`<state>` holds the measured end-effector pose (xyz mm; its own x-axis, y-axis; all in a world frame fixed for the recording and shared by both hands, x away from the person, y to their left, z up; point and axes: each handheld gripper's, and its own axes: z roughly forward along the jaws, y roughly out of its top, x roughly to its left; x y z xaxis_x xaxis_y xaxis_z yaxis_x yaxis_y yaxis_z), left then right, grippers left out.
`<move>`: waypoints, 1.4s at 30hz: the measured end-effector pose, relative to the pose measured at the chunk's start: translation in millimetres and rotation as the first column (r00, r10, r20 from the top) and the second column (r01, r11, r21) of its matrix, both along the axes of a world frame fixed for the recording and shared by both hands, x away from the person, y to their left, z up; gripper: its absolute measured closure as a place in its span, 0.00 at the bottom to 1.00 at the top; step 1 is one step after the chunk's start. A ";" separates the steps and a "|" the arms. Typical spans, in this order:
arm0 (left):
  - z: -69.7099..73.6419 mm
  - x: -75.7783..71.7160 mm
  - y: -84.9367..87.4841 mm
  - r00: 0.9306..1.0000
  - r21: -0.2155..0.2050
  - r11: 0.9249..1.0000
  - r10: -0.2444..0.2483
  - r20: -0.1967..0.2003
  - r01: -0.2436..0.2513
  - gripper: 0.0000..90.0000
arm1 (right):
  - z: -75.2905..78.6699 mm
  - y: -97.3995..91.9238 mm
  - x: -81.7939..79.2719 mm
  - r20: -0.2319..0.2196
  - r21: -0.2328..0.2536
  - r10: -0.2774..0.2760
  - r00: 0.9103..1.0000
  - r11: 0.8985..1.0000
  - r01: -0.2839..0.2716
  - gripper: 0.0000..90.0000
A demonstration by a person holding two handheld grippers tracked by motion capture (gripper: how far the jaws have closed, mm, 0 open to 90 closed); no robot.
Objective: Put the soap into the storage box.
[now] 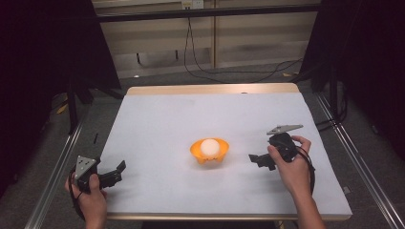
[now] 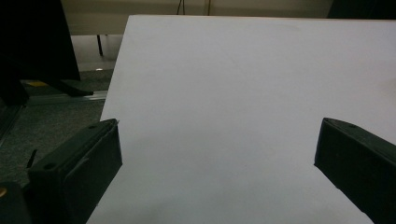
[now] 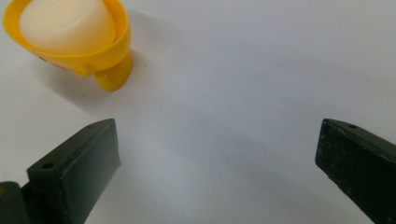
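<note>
meanwhile, an orange bowl (image 1: 209, 151) holding a white object (image 1: 209, 146) is seen at mid-table (image 1: 157, 119). the right gripper (image 1: 260, 160) is held just beside it, jaws spread and empty; the left gripper (image 1: 114, 172), likewise agape, is kept well apart. an approach seems underway; closing in is likely required.

White ball (image 1: 209, 146) in orange bowl (image 1: 224, 151)

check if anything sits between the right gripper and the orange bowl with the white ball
Nothing visible does. Bare white table lies between the open right gripper and the orange bowl, which holds the white ball.
</note>
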<state>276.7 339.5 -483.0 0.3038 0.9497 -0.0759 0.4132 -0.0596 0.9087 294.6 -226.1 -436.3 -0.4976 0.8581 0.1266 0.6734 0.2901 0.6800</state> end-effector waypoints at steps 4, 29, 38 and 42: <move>0.0 0.1 1.1 1.000 -0.008 1.000 0.001 0.001 -0.001 0.00 | -4.5 -16.8 -8.7 0.014 0.013 -0.035 0.999 0.999 0.035 0.00; 0.0 -1.0 2.4 1.000 -0.024 1.000 0.004 0.011 -0.004 0.00 | -21.3 -108.7 -51.4 0.063 0.114 -0.202 0.977 0.974 0.194 0.00; -0.1 -0.6 2.6 1.000 -0.031 1.000 0.002 0.007 -0.002 0.00 | -28.3 -142.9 -68.8 0.081 0.145 -0.282 0.956 0.952 0.268 0.00; -0.2 -0.4 2.8 1.000 -0.037 0.999 0.003 0.006 -0.003 0.00 | -30.3 -153.6 -77.7 0.117 0.143 -0.315 0.942 0.944 0.298 0.00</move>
<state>276.3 342.3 -483.2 0.3015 0.9472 -0.1089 0.4075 -0.0248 0.9129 217.0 -379.7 -466.7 -0.2325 0.9541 0.1888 0.6150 -0.0062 0.7885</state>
